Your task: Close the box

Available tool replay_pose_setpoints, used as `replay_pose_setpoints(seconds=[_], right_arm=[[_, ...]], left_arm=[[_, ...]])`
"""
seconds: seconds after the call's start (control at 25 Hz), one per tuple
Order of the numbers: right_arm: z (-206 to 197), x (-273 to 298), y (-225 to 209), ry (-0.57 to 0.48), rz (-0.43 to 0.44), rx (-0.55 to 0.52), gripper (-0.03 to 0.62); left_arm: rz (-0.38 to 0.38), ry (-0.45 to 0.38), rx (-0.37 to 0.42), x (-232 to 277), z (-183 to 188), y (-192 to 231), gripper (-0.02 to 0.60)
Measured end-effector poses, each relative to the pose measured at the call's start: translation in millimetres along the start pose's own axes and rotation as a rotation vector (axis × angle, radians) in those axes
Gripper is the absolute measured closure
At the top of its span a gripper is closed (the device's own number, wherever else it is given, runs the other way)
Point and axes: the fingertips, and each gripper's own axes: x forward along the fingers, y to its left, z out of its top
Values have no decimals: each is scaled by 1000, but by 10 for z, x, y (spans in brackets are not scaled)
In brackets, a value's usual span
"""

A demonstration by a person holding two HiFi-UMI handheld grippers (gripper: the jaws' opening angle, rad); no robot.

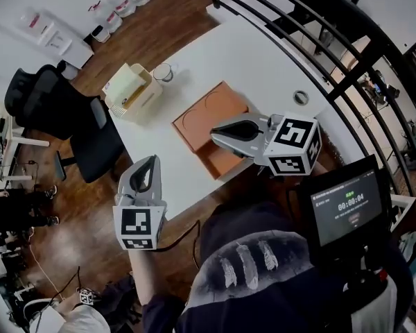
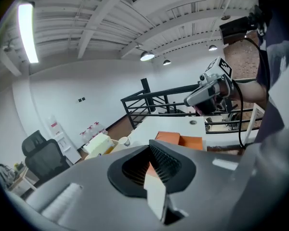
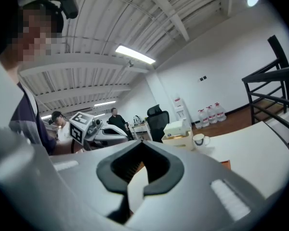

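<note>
The orange box [image 1: 211, 116] lay open on the white worktop [image 1: 263, 54], close to its near edge, lid spread flat beside the tray. The right gripper [image 1: 216, 132] was held over the box's near side, jaws pressed together with nothing between them. The left gripper [image 1: 148, 161] was off the worktop's near-left corner, jaws likewise together and empty. A cream container [image 1: 133, 91] and a cup [image 1: 163, 71] stood by the left edge.

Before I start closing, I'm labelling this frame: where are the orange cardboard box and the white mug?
orange cardboard box [image 1: 209, 115]: head view, on its flat lid panel.
white mug [image 1: 163, 72]: head view, on its rim.
</note>
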Motion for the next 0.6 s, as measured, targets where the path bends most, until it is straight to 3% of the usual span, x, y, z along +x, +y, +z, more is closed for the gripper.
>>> replay_pose_setpoints(seconds=[0.36,0.6], right_arm=[[-254,-235,-469,145,-180,0,589],[-369,-125,-625,226,-295,9,589]], left_arm=[[-232,113,14,826,84,-83,566],[-362,161,116,1234,-15,-19,566]])
